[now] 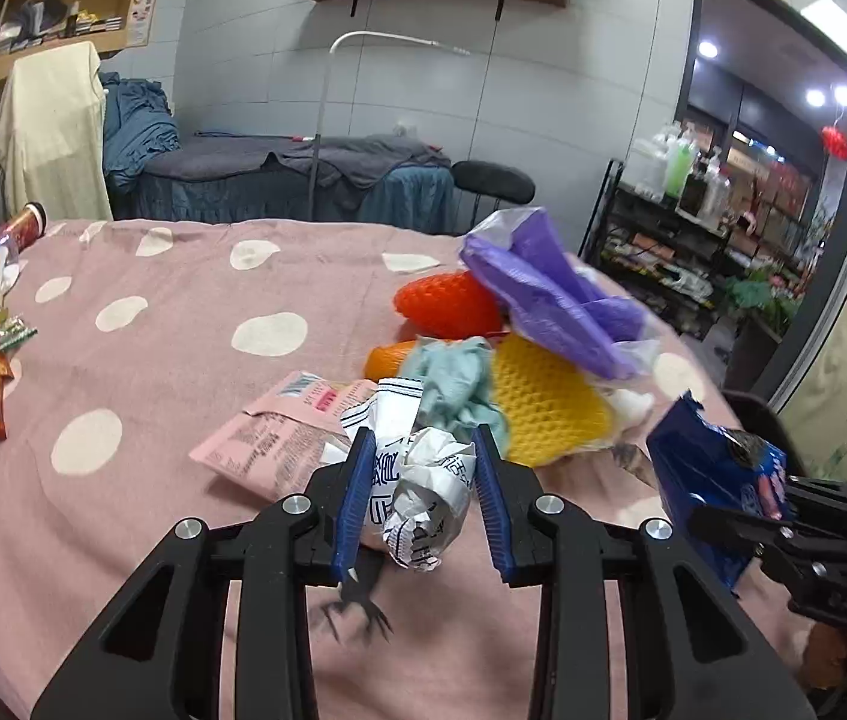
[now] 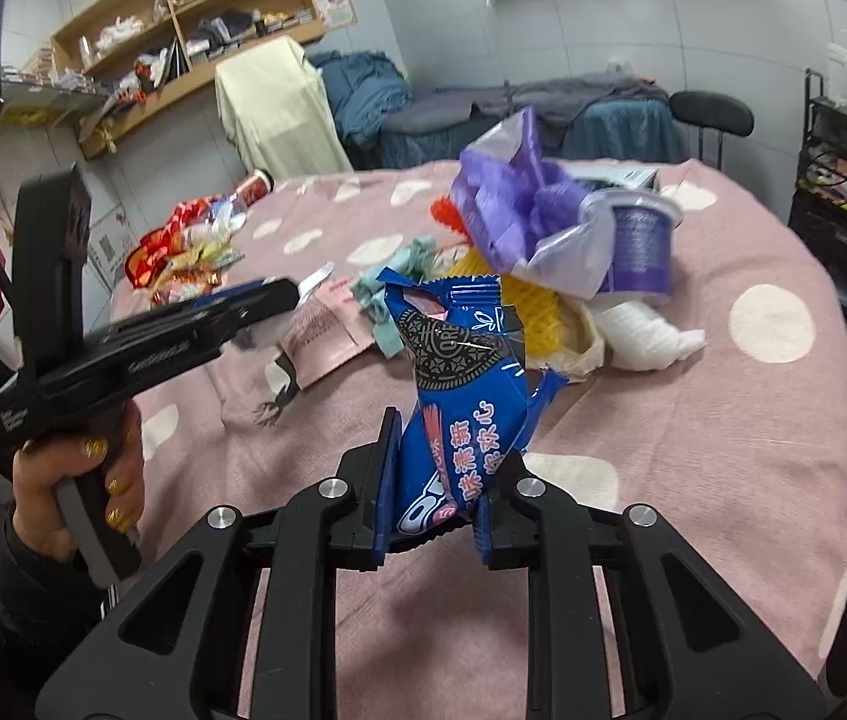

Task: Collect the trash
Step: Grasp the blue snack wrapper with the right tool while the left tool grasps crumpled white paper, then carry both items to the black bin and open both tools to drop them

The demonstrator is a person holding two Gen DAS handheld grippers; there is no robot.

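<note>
Gripping crumpled white wrapper point(image 1: 423, 495): left gripper point(image 1: 423, 468), pads pressed on both sides, above pink spotted tablecloth point(image 1: 153, 324). Right gripper point(image 2: 432, 498) clamped on blue snack packet point(image 2: 459, 384), upright, lifted. Trash heap point(image 1: 543, 348) just beyond.

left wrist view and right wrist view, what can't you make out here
- Left wrist view: the blue wrapper's lower end, hidden by the right gripper.
- Left wrist view: the crumpled white wrapper's print, too creased to read.
- Right wrist view: the left gripper's fingertips, blurred.
- Right wrist view: the purple cup's contents, covered by the purple bag.

Glossy blue foil wrapper point(image 2: 459, 414), crumpled
</note>
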